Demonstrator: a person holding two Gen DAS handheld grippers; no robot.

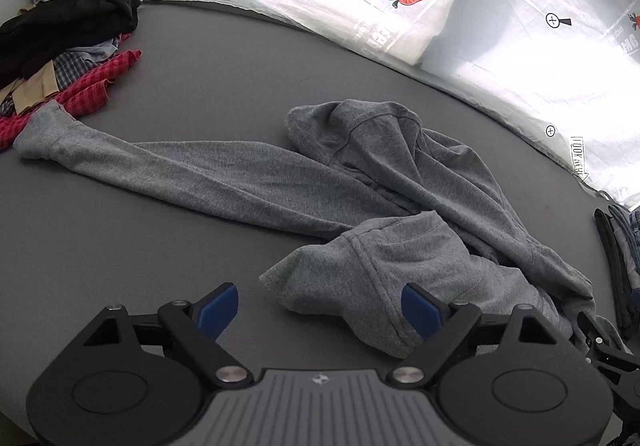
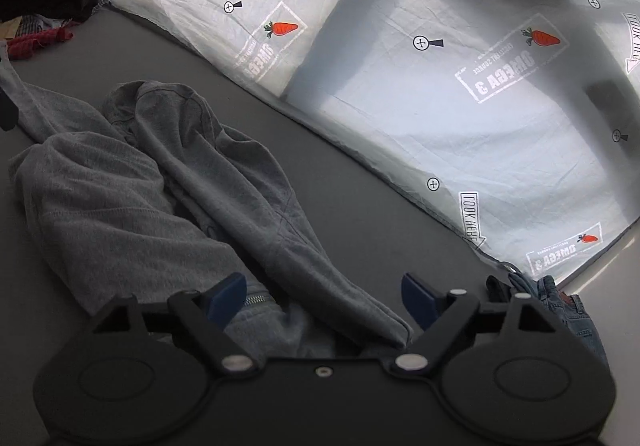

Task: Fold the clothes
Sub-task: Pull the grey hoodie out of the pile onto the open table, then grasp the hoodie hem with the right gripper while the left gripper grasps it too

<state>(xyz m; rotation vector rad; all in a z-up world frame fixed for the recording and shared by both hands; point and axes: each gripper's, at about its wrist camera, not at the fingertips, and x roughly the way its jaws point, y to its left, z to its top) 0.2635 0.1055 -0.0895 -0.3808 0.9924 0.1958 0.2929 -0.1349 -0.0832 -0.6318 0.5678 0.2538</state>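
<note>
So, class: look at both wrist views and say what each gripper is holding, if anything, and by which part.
Nothing is held. The left gripper and the right gripper both have their jaws wide open over the crumpled grey hoodie, gripping no fabric.

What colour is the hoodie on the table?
Heather grey hoodie; clearest in the left wrist view.

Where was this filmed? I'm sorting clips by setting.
Probably a staged clothes-folding station, not a home: a grey tabletop, a backlit printed sheet with target marks as backdrop, and a heap of mixed clothes beside a grey hoodie.
</note>
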